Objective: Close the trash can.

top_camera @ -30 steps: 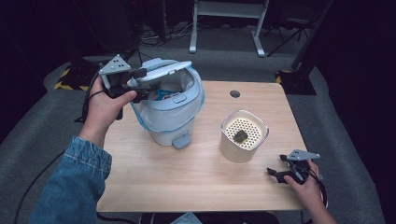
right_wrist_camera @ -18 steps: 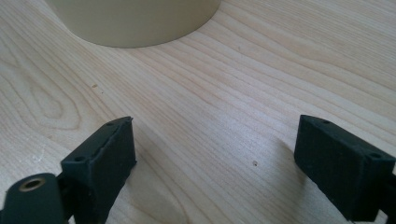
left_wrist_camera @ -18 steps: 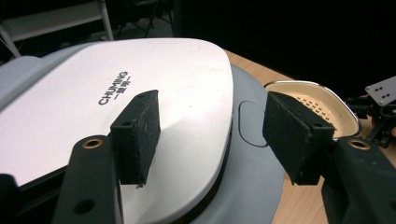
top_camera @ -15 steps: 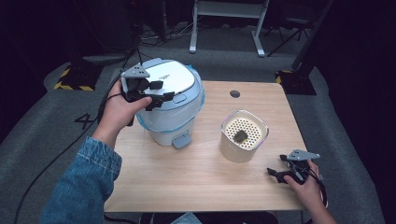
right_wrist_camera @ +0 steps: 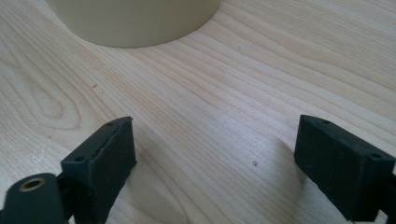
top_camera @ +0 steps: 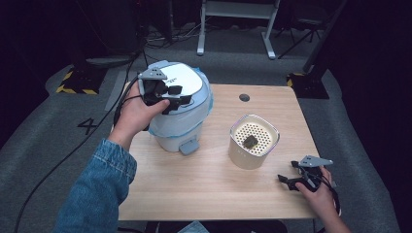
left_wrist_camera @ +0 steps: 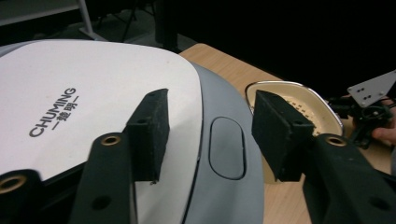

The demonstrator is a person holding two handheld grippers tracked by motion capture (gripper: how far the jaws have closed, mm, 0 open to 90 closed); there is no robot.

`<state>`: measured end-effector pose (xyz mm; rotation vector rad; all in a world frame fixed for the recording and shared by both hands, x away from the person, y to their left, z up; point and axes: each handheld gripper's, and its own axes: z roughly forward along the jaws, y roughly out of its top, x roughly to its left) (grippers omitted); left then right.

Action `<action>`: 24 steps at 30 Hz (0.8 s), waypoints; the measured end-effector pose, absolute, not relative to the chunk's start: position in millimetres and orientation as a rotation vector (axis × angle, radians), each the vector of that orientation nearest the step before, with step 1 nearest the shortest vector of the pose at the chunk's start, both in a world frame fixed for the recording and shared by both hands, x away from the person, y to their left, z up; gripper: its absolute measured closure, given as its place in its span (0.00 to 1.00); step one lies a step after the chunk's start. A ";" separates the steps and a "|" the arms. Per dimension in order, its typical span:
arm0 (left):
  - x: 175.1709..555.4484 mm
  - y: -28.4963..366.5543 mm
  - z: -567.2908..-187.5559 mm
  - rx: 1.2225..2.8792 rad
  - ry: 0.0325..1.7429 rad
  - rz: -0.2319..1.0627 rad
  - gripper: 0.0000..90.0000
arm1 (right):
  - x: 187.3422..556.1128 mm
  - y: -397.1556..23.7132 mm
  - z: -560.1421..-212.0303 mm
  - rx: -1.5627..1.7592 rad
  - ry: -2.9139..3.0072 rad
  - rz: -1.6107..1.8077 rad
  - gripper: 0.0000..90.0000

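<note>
cooker: 1 white/pale-blue rice cooker [top_camera: 180,114], back-left part of table [top_camera: 204,194], upright.
lid: shut flat on the body [left_wrist_camera: 93,88]; "chuming" print on top; oval latch button [left_wrist_camera: 226,147] at the front rim.
l gripper: [top_camera: 167,97] resting over the lid top, held from the cooker's left side. jaws have just been closing but pads stand apart w/ nothing between them; lid surface lies beneath, no clamp seen.
key relation: in l gripper view the latch button sits just ahead of and below the gap betw. the two pads, nearer the right pad [left_wrist_camera: 275,130]. lid's long run goes back-to-front from hinge to button, so any press or lift likely works at that front edge.
nearer hand: left, by far; cooker well apart from the right.
inner basket: 1 cream perforated pot [top_camera: 254,141], right of cooker, near not touching; 1 small dark lump inside.
r gripper: [top_camera: 299,179] front-right corner, low over bare wood, jaws wide, empty; basket wall [right_wrist_camera: 135,21] just ahead.
count: 2 grippers, 1 cooker, 1 basket, 1 table hole [top_camera: 244,97].
</note>
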<state>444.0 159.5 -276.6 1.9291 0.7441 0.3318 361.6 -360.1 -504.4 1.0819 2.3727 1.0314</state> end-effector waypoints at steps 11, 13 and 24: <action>442.3 152.7 -276.2 1.981 0.770 0.379 0.55 | 361.7 -360.3 -504.4 1.082 2.374 1.032 0.14; 440.9 150.4 -278.6 1.978 0.752 0.411 0.55 | 361.9 -360.4 -504.4 1.080 2.378 1.034 0.14; 438.4 154.8 -277.5 1.941 0.761 0.405 0.37 | 363.8 -360.4 -504.5 1.064 2.386 1.034 0.13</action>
